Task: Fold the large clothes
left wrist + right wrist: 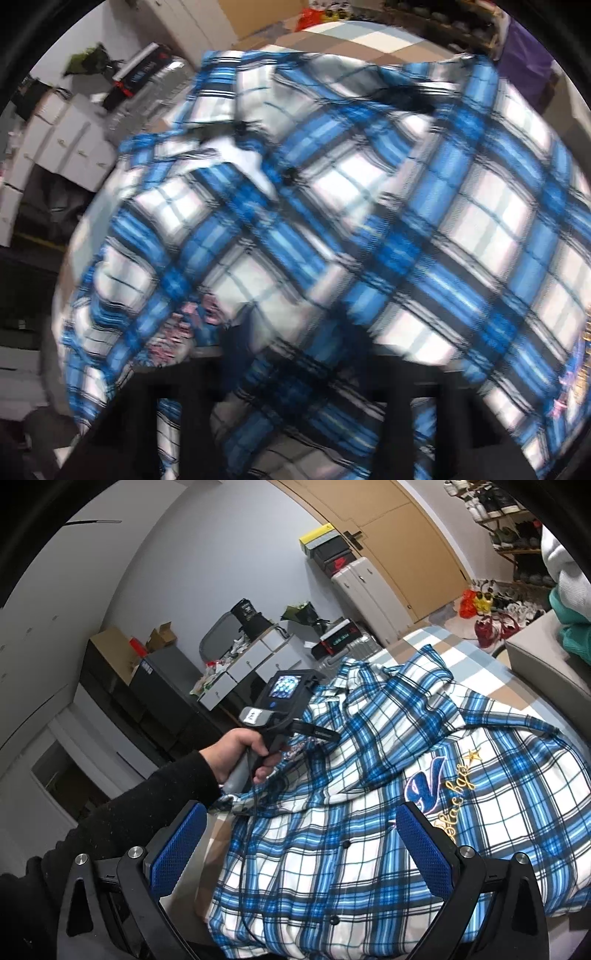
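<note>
A blue, white and black plaid shirt [369,794] lies spread and rumpled on the bed, with an embroidered emblem [428,779] on its chest. In the blurred left wrist view the shirt [369,206] fills the frame, and a fold of it runs down between the dark fingers of my left gripper [295,358], which is shut on it. In the right wrist view a hand [236,753] holds that gripper's body [284,698], pointing steeply down at the shirt's left edge; its fingertips are hidden. My right gripper [301,849] hovers over the shirt's front, its blue pads [177,849] wide apart and empty.
The bed's checked cover [424,638] shows beyond the collar. A stack of folded clothes [569,602] sits at the right. A silver suitcase [365,587], grey drawers [243,664] and a black cabinet [122,701] line the wall. Shoes [491,605] lie by the door.
</note>
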Demonstrator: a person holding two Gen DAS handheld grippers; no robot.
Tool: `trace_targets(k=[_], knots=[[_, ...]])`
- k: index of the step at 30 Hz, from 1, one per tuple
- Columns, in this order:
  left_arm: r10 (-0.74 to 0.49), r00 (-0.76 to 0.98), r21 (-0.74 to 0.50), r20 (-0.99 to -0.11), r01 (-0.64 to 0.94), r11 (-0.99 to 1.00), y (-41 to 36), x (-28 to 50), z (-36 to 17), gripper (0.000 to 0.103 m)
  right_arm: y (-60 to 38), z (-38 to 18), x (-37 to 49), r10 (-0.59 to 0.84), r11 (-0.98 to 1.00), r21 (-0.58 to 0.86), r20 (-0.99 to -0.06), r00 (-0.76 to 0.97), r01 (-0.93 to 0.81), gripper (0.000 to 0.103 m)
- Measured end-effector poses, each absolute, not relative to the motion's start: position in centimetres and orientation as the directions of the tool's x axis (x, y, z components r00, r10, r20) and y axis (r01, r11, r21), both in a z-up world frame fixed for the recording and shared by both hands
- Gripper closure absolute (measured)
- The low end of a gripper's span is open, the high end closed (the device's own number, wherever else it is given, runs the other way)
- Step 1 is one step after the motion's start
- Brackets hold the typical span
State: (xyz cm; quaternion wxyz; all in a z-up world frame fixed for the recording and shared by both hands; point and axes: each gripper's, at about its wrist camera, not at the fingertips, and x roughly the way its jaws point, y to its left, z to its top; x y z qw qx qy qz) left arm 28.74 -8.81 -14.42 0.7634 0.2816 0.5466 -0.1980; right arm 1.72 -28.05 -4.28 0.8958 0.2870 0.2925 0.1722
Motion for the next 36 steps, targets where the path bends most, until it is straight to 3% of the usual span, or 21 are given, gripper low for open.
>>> trace_targets(k=[6, 21, 29, 31, 32, 33, 36], knots=[[0.064, 0.38, 0.315, -0.923, 0.648, 0.693, -9.8, 27.6, -15.3, 0.103, -28.2, -4.8, 2.2, 0.483, 0.767, 0.63, -0.443, 0.756, -0.121, 0.0], [0.165, 0.489, 0.37, -0.857, 0.36, 0.856, -4.5, 33.1, -12.1, 0.103, -28.4, -5.3, 2.3, 0.469, 0.776, 0.622, -0.458, 0.755, -0.105, 0.0], [0.163, 0.404, 0.356, -0.9, 0.466, 0.81, -1.6, 28.9, -12.3, 0.102, -28.5, -5.4, 2.4, 0.468, 0.776, 0.622, -0.462, 0.753, -0.1, 0.0], [0.162, 0.37, 0.34, -0.915, 0.489, 0.804, 0.0, 28.1, -12.0, 0.077, -28.5, -5.4, 2.4, 0.476, 0.769, 0.631, -0.46, 0.75, -0.101, 0.0], [0.174, 0.37, 0.35, -0.913, 0.486, 0.801, 0.1, 27.6, -11.7, 0.038, -28.3, -5.4, 2.4, 0.478, 0.77, 0.63, -0.458, 0.749, -0.106, 0.0], [0.183, 0.381, 0.363, -0.906, 0.482, 0.797, 0.5, 27.3, -11.7, 0.016, -28.2, -5.3, 2.3, 0.48, 0.771, 0.626, -0.456, 0.75, -0.113, 0.0], [0.197, 0.429, 0.411, -0.882, 0.492, 0.768, 1.3, 26.6, -11.8, 0.016, -27.6, -5.0, 2.1, 0.485, 0.78, 0.609, -0.444, 0.753, -0.144, 0.0]])
